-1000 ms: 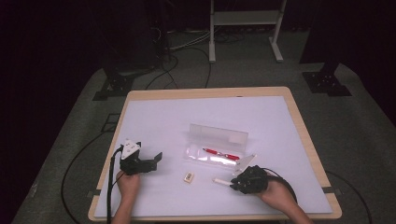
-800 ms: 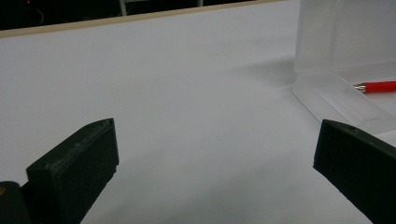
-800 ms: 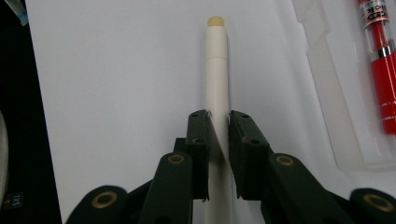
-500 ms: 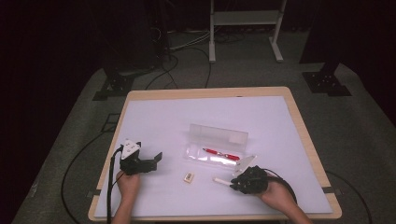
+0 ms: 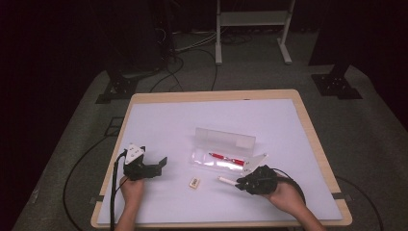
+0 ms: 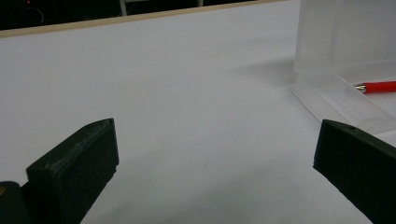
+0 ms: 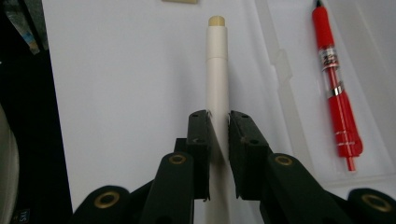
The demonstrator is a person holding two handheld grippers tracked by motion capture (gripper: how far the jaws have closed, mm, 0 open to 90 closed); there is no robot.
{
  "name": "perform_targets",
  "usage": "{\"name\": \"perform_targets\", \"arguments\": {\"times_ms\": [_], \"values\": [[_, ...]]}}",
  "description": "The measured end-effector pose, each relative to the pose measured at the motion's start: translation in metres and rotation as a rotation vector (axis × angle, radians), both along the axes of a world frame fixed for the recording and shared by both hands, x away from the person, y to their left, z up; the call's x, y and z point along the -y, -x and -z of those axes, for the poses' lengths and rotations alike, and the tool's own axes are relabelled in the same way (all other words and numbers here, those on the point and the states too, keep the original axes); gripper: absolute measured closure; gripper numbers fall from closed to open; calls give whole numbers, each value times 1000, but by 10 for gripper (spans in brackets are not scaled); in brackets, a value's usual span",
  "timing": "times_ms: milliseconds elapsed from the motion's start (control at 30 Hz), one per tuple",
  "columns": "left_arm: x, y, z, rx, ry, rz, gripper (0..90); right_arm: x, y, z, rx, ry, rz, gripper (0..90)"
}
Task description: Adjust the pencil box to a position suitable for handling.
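Holding the long white pen [image 7: 217,79] tight, the right gripper [image 7: 218,140] points it the same way as, it seems, the clear plastic case [image 5: 223,149] just beside; the left gripper [image 6: 210,168] waits wide open

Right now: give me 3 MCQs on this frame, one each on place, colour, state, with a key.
1. Where does the red pen lie?
A. in the open clear case
B. on the floor
C. between the left gripper's jaws

2. What colour is the stick that the right gripper holds?
A. blue
B. white
C. green

3. How do the left gripper's jaws stand?
A. clamped on the eraser
B. clamped on the pen
C. wide open, nothing between them

Key: 1 A, the pen rests in the case's tray in the high view; 2 B, the right gripper view shows a white barrel with a cream tip; 3 C, the left gripper view shows bare table between the jaws.
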State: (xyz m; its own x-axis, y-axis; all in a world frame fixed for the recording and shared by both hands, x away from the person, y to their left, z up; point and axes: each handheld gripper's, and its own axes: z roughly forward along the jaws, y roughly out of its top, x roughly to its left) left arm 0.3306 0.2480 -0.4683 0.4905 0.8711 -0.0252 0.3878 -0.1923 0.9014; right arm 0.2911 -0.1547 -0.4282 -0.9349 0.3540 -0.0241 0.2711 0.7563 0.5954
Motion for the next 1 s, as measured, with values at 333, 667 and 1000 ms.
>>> {"name": "perform_targets", "arguments": {"times_ms": [333, 667, 1000], "values": [[0, 0, 0, 0, 1, 1, 0, -9, -15, -19, 37, 0, -10, 782], [0, 0, 0, 0, 1, 1, 0, -19, -31, -31, 65, 2, -16, 781], [0, 0, 0, 0, 3, 0, 0, -26, -46, -32, 70, 1, -9, 781]]}}
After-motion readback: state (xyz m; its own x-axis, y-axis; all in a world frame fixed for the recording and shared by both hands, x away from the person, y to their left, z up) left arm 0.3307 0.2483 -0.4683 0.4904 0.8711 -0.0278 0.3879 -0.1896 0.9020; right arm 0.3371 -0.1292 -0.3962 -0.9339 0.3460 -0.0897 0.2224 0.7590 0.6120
